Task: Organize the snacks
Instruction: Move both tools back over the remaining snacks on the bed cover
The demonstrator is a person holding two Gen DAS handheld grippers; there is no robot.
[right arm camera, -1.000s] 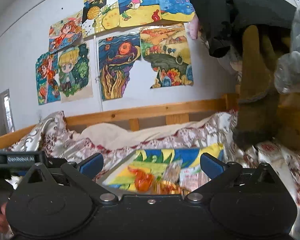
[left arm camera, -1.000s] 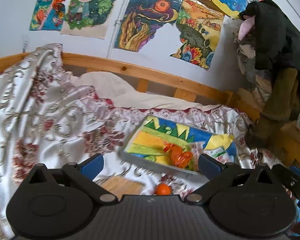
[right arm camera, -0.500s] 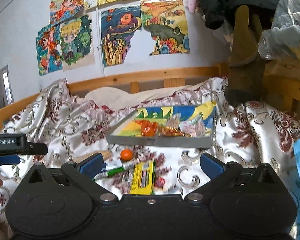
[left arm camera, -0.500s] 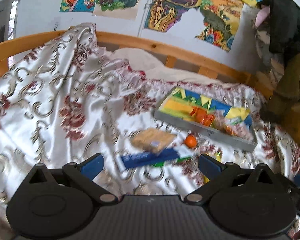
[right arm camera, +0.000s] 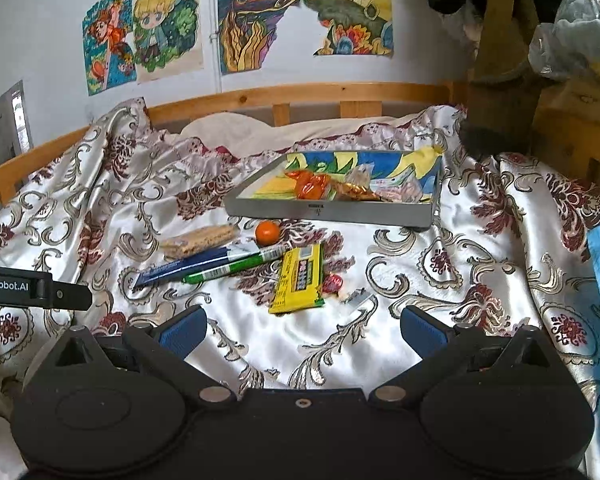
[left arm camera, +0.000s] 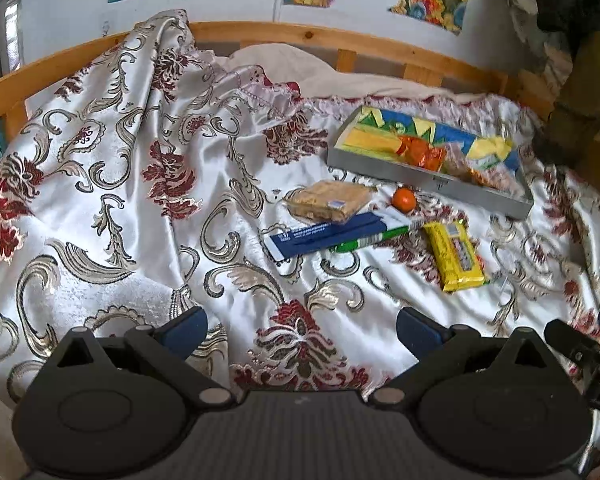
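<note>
Left hand-held gripper (left arm camera: 302, 326) wide, nothing held. Right hand-held gripper (right arm camera: 303, 326) same, above the bedspread (right arm camera: 440, 280). Ahead: yellow snack pack (right arm camera: 299, 278), blue packet (right arm camera: 180, 266), green stick (right arm camera: 236, 266), cracker pack (right arm camera: 200, 240), orange ball (right arm camera: 267, 232). Beyond them, grey tray (right arm camera: 328, 210) holding wrapped snacks (right arm camera: 312, 188).

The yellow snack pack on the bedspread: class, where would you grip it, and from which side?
Grip the yellow snack pack across its two long edges near the middle, coming straight down from above with the open right tool. It lies flat on the bedspread, long and narrow. Its long left edge is near the green stick, so close carefully.
</note>
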